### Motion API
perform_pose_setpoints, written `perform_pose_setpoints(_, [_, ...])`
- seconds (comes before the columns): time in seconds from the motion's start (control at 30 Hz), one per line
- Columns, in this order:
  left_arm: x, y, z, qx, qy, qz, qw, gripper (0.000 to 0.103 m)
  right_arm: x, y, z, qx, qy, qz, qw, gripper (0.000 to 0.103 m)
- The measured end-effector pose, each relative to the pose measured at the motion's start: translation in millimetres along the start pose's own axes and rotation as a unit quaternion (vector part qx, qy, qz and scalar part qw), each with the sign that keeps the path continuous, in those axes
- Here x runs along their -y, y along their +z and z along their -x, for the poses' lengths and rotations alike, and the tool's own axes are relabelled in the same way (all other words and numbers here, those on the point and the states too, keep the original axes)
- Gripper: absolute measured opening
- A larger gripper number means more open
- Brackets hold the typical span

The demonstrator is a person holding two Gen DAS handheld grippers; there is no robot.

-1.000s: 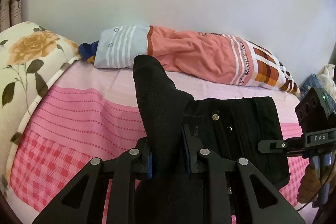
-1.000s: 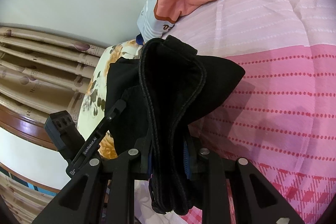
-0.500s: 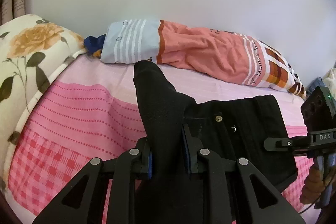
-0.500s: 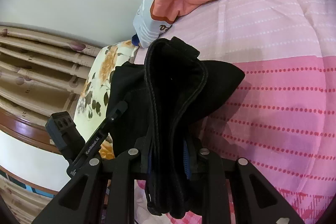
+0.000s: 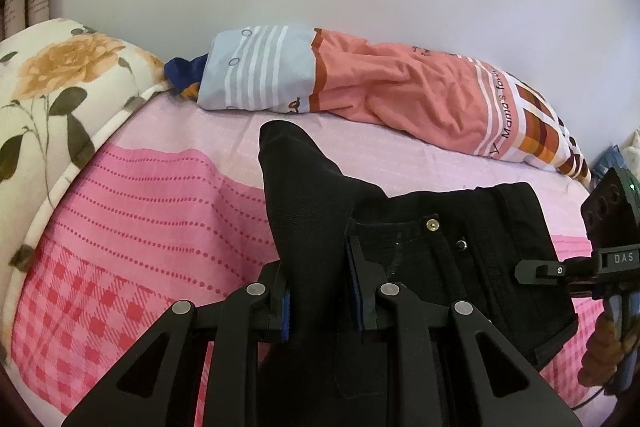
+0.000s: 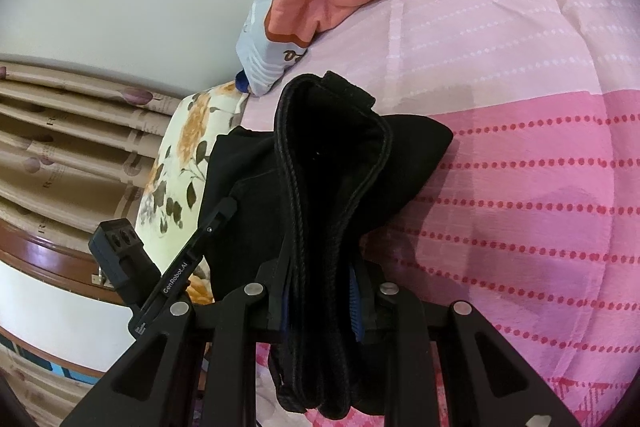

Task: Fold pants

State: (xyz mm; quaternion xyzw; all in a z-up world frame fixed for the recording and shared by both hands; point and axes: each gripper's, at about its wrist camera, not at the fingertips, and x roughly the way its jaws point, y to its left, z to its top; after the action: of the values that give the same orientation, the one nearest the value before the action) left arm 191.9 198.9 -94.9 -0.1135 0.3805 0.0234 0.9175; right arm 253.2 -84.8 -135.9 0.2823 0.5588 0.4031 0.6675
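Observation:
Black pants (image 5: pixel 420 247) hang between my two grippers above a pink bed (image 5: pixel 152 219). My left gripper (image 5: pixel 322 303) is shut on a bunched fold of the pants; the waistband with a metal button (image 5: pixel 431 225) spreads to its right. My right gripper (image 6: pixel 322 303) is shut on a thick stack of folded pants layers (image 6: pixel 332 163) that rises above its fingers. The right gripper's body shows at the right edge of the left wrist view (image 5: pixel 612 259); the left gripper's body shows at the lower left of the right wrist view (image 6: pixel 120 259).
An orange and striped bolster pillow (image 5: pixel 380 87) lies along the white wall at the back. A floral pillow (image 5: pixel 52 87) sits at the left end of the bed. Beige curtains (image 6: pixel 60 131) and a wooden headboard (image 6: pixel 40 259) stand behind it.
Both grippers have moved forward and lower over the bed with the pants still held. The pink sheet and bolster look closer in both views.

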Motion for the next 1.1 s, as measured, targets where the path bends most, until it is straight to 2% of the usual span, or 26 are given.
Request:
perform_pose_setpoints(0.17, [-7, -4, -6, -0.005, 0.005, 0.009, 0.9999, 0.025, 1, -2, 0, 0.005, -0.029, 0.012, 0.999, 0.022])
perform_pose_setpoints(0.4, [-23, -11, -16, -0.010, 0.019, 0.033, 0.9992, 0.044, -11, -6, -3, 0.017, -0.102, 0.061, 0.993, 0.025])
perform_pose_setpoints(0.53, [-31, -13, -18, -0.002, 0.032, 0.040, 0.9987, 0.052, -13, -11, -8, 0.022, -0.149, 0.082, 0.985, 0.035])
perform_pose_setpoints(0.63, [-36, -14, -17, 0.010, 0.045, 0.040, 0.9981, 0.065, -13, -13, -7, 0.032, -0.170, 0.087, 0.981, 0.043])
perform_pose_setpoints(0.7, [-40, -14, -14, 0.020, 0.052, 0.043, 0.9976, 0.069, -18, -15, -5, 0.044, -0.183, 0.098, 0.977, 0.044])
perform_pose_setpoints(0.83, [-41, -12, -3, 0.036, 0.083, 0.037, 0.9952, 0.071, -38, -25, 3, 0.079, -0.227, 0.132, 0.962, 0.044])
perform_pose_setpoints(0.87, [-39, -12, 1, 0.041, 0.090, 0.032, 0.9946, 0.072, -46, -30, 8, 0.096, -0.228, 0.139, 0.959, 0.049])
perform_pose_setpoints(0.9, [-38, -12, 4, 0.044, 0.094, 0.029, 0.9942, 0.074, -51, -33, 12, 0.107, -0.228, 0.144, 0.957, 0.061])
perform_pose_setpoints(0.97, [-32, -11, 10, 0.051, 0.098, 0.019, 0.9937, 0.075, -67, -43, 18, 0.135, -0.239, 0.162, 0.948, 0.074])
perform_pose_setpoints(1.03, [-24, -11, 21, 0.065, 0.099, 0.007, 0.9930, 0.075, -79, -52, 21, 0.153, -0.253, 0.179, 0.938, 0.076])
perform_pose_setpoints(1.1, [-15, -10, 31, 0.074, 0.101, 0.000, 0.9921, 0.080, -92, -61, 19, 0.163, -0.280, 0.203, 0.924, 0.085])
